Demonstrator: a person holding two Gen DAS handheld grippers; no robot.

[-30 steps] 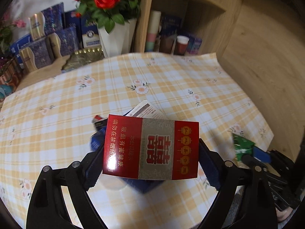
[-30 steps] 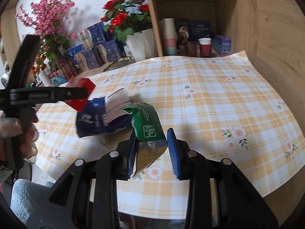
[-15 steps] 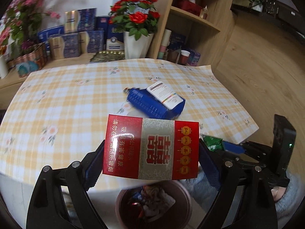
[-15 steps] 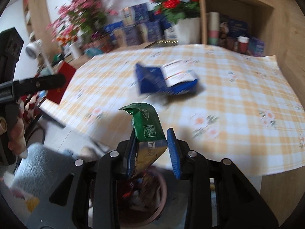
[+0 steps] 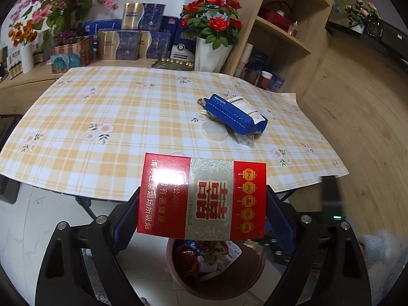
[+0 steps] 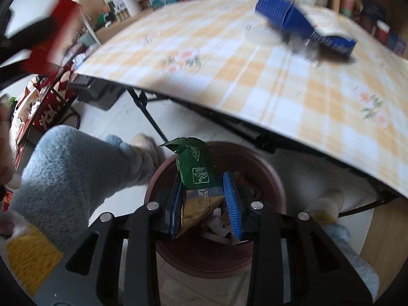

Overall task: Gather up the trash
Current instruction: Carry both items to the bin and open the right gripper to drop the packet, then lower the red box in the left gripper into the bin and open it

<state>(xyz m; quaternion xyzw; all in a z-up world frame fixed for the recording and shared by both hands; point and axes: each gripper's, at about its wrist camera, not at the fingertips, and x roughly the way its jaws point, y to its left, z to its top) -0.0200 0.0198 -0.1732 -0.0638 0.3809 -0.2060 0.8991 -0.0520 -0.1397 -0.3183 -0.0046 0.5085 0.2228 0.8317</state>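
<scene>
My left gripper [image 5: 202,214] is shut on a flat red and silver cigarette carton [image 5: 201,196] and holds it above a brown trash bin [image 5: 216,267] that has wrappers in it. My right gripper [image 6: 204,201] is shut on a green and gold snack wrapper [image 6: 197,178], right over the same bin [image 6: 270,176]. A blue box [image 5: 236,117] with a white label lies on the checked table [image 5: 114,117], beside a clear round lid [image 5: 214,131] and a crumpled clear wrapper [image 5: 244,139]. The blue box also shows blurred in the right wrist view [image 6: 303,28].
The bin stands on the white floor just off the table's near edge [image 5: 76,191]. The folding table's legs [image 6: 148,112] are behind it. My fluffy blue sleeve [image 6: 71,168] is at the left. Boxes, a white flower vase [image 5: 210,53] and a wooden shelf [image 5: 285,33] line the far side.
Both grippers moved back off the table and down toward the floor. The bin is now right under both held items. The blue box stayed on the table.
</scene>
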